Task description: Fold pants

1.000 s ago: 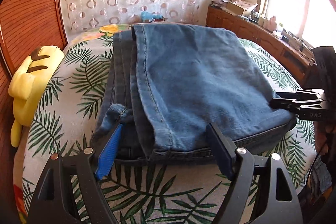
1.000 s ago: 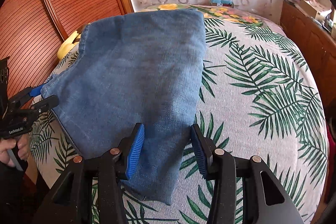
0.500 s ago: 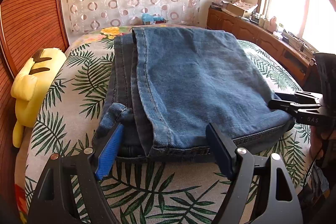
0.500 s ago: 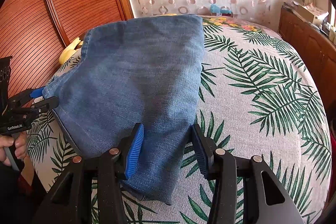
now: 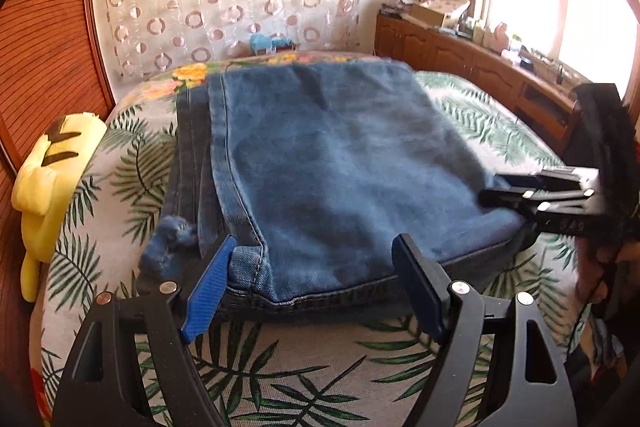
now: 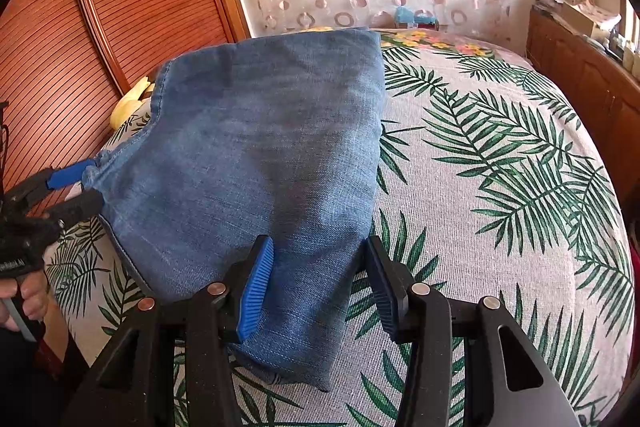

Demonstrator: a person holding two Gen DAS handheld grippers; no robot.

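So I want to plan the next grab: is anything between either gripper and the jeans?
Nothing visible. The jeans lie folded on the bedspread, and the left gripper and right gripper both sit open at their near edge with denim between the jaws.

Shifted the left tool (image 5: 316,241) a little to the right along the near hem of the pants (image 5: 340,167). Left the crumpled dark cuff (image 5: 172,231), earlier right at the blue pad (image 5: 208,291), clear to that pad's left. Brought the pad up against the corner seam of the top layer instead. Drew slightly nearer, so the hem sat lower in the left wrist view. Carried the right tool (image 6: 319,243) marginally leftwards, with denim filling more of the gap between its fingers. Raised that tool slightly at the pants' right corner in the left wrist view.
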